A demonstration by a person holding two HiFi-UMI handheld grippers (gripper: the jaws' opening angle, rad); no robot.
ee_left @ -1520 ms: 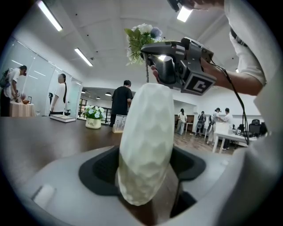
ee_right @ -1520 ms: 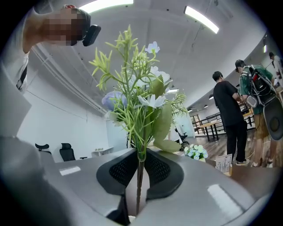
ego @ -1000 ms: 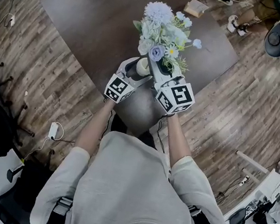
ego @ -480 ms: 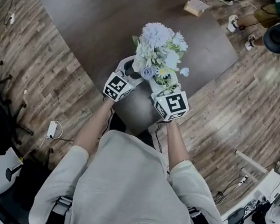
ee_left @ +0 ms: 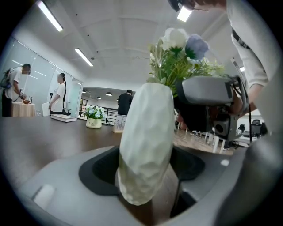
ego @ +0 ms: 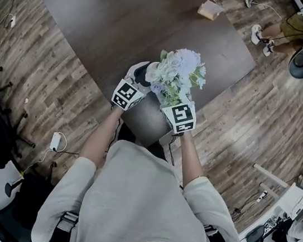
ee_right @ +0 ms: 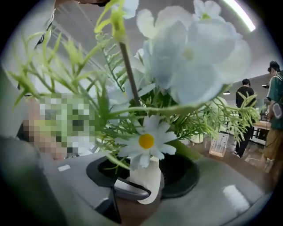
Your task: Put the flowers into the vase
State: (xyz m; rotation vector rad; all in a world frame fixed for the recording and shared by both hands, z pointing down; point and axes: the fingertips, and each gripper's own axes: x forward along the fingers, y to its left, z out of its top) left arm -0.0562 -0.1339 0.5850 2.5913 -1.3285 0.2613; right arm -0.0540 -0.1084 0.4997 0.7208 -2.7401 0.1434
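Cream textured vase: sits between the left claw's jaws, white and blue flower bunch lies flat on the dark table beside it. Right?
No. The white and blue flower bunch stands in the cream textured vase, blooms above its mouth, not flat on the dark table; the left gripper view shows it. The rest holds.

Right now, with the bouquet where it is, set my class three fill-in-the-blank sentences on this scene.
1. The left gripper holds a white ____ between its jaws.
2. Out of its mouth rise the ____.
3. The daisy has a ____ centre.
Missing words: vase; flowers; yellow.
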